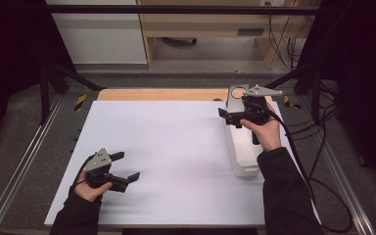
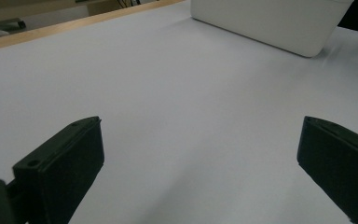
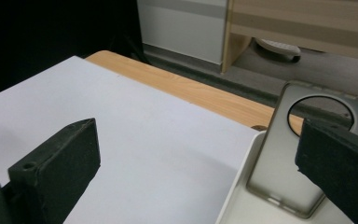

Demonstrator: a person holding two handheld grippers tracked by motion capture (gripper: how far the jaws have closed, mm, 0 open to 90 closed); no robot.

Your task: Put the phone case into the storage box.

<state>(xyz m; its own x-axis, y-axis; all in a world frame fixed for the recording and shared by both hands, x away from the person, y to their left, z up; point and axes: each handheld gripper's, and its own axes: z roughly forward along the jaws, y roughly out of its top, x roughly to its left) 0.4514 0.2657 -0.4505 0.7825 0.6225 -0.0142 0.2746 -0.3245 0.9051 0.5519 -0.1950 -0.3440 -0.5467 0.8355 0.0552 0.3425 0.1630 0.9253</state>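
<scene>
A white oblong tray [image 1: 240, 159] lies along the right side of the white tabletop [image 1: 176, 147]. At its far end a grey phone case [image 3: 279, 163] with a round hole stands leaning in the tray [image 3: 235, 191]. In the high view the case [image 1: 234, 94] shows just beyond my right gripper [image 1: 231, 110]. That gripper [image 3: 198, 140] is held open above the tray's far end, one jaw in front of the case, not gripping it. My left gripper [image 1: 127, 166] rests open and holding nothing near the front left; its jaws [image 2: 200, 140] point across bare table toward the tray [image 2: 270, 23].
A strip of wooden table edge [image 1: 161, 94] runs along the far side of the white surface. Metal frame rails [image 1: 24, 156] flank the table on both sides. The right gripper's black cable [image 1: 318, 191] loops off the right side. Cabinets [image 1: 98, 34] stand beyond.
</scene>
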